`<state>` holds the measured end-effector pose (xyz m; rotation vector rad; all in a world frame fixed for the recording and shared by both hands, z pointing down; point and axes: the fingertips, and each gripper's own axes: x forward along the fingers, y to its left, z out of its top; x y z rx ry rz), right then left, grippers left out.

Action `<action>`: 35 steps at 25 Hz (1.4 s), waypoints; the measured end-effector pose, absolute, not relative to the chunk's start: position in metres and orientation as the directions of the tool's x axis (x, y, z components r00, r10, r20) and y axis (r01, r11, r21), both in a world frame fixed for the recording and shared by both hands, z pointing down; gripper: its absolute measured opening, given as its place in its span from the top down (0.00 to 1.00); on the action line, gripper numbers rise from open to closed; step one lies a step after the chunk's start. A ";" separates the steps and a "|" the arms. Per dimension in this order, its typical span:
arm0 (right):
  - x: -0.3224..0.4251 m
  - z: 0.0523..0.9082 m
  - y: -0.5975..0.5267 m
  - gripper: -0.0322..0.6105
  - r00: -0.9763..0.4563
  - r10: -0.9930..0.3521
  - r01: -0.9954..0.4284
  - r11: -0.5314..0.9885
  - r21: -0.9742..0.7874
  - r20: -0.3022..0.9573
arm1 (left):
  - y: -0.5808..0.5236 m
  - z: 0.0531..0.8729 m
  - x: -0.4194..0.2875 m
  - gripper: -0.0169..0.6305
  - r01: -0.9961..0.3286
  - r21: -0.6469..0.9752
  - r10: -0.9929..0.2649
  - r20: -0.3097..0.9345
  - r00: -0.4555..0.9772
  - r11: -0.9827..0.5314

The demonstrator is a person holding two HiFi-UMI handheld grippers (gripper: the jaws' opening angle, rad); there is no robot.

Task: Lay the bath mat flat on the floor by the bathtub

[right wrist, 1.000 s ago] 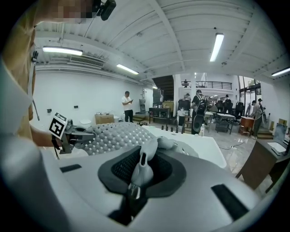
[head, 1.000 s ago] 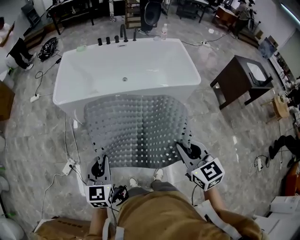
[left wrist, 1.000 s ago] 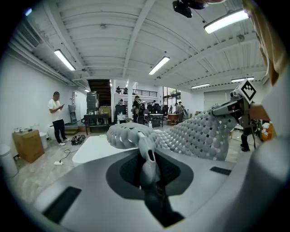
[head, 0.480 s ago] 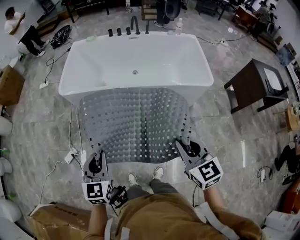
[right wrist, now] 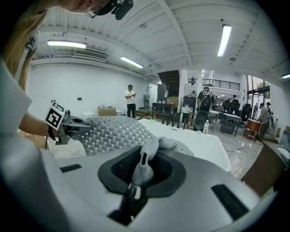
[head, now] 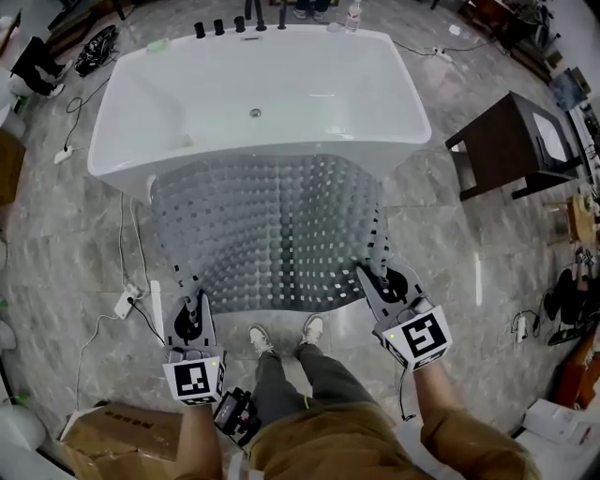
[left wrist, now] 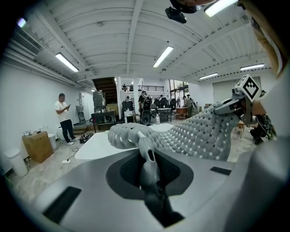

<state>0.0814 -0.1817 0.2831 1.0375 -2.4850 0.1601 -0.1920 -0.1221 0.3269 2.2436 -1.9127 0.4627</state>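
Note:
The grey bath mat, studded and full of small holes, hangs spread between my two grippers, and its far edge lies on the near rim of the white bathtub. My left gripper is shut on the mat's near left corner. At the near right corner, my right gripper is shut on the mat too. In the left gripper view the mat stretches across to the right gripper. In the right gripper view the mat runs to the left gripper.
A dark wooden side table stands right of the tub. A cardboard box sits at the near left, with a power strip and cables on the marble floor. My shoes are under the mat's near edge. Taps line the tub's far end.
The tub and mat sit higher in the head view and more of my legs shows. Both grippers keep their hold on the mat's near corners.

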 end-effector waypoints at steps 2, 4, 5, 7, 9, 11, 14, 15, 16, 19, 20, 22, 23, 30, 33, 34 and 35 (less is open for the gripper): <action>0.084 0.299 -0.187 0.89 -0.614 -0.646 -0.702 0.710 0.062 0.452 | -0.127 0.342 -0.194 0.91 -0.981 -0.080 -0.929 0.342 0.139 -0.176; 0.086 0.317 -0.194 0.88 -0.610 -0.645 -0.705 0.707 0.057 0.461 | -0.135 0.357 -0.195 0.91 -0.979 -0.088 -0.925 0.354 0.140 -0.182; 0.086 0.327 -0.198 0.88 -0.608 -0.645 -0.706 0.706 0.055 0.463 | -0.140 0.365 -0.195 0.91 -0.978 -0.097 -0.922 0.360 0.140 -0.187; 0.082 0.351 -0.203 0.88 -0.607 -0.640 -0.705 0.707 0.053 0.470 | -0.148 0.385 -0.195 0.91 -0.974 -0.116 -0.918 0.372 0.139 -0.195; 0.073 0.378 -0.204 0.89 -0.607 -0.632 -0.698 0.714 0.057 0.482 | -0.152 0.409 -0.198 0.91 -0.972 -0.129 -0.914 0.382 0.135 -0.197; 0.065 0.401 -0.208 0.88 -0.611 -0.624 -0.689 0.722 0.061 0.487 | -0.157 0.431 -0.202 0.91 -0.973 -0.131 -0.918 0.375 0.128 -0.189; 0.060 0.434 -0.217 0.88 -0.619 -0.617 -0.684 0.728 0.054 0.486 | -0.161 0.465 -0.203 0.91 -0.973 -0.126 -0.915 0.382 0.130 -0.191; 0.062 0.445 -0.219 0.88 -0.617 -0.617 -0.687 0.725 0.048 0.488 | -0.162 0.476 -0.201 0.91 -0.973 -0.124 -0.911 0.390 0.135 -0.197; 0.065 0.456 -0.222 0.88 -0.615 -0.617 -0.690 0.723 0.045 0.491 | -0.164 0.487 -0.199 0.91 -0.972 -0.123 -0.908 0.396 0.139 -0.202; 0.069 0.486 -0.227 0.88 -0.609 -0.615 -0.687 0.724 0.053 0.501 | -0.168 0.517 -0.199 0.91 -0.971 -0.117 -0.903 0.405 0.144 -0.208; 0.069 0.496 -0.227 0.88 -0.608 -0.613 -0.686 0.726 0.056 0.504 | -0.168 0.527 -0.201 0.91 -0.972 -0.116 -0.902 0.407 0.143 -0.206; 0.068 0.515 -0.228 0.88 -0.607 -0.612 -0.685 0.726 0.056 0.508 | -0.168 0.545 -0.204 0.91 -0.973 -0.114 -0.901 0.412 0.137 -0.200; 0.068 0.524 -0.228 0.88 -0.606 -0.612 -0.686 0.726 0.056 0.508 | -0.168 0.553 -0.205 0.91 -0.974 -0.113 -0.901 0.413 0.135 -0.198; 0.079 0.601 -0.244 0.88 -0.588 -0.617 -0.692 0.719 0.069 0.523 | -0.185 0.624 -0.196 0.91 -0.972 -0.106 -0.901 0.407 0.149 -0.209; 0.081 0.639 -0.244 0.88 -0.577 -0.628 -0.700 0.709 0.080 0.523 | -0.185 0.666 -0.201 0.91 -0.976 -0.098 -0.907 0.396 0.143 -0.196; 0.080 0.653 -0.244 0.88 -0.573 -0.630 -0.701 0.708 0.085 0.523 | -0.185 0.681 -0.203 0.91 -0.976 -0.096 -0.907 0.395 0.143 -0.196; 0.080 0.667 -0.244 0.88 -0.571 -0.630 -0.699 0.709 0.092 0.526 | -0.185 0.696 -0.203 0.91 -0.976 -0.095 -0.906 0.398 0.145 -0.198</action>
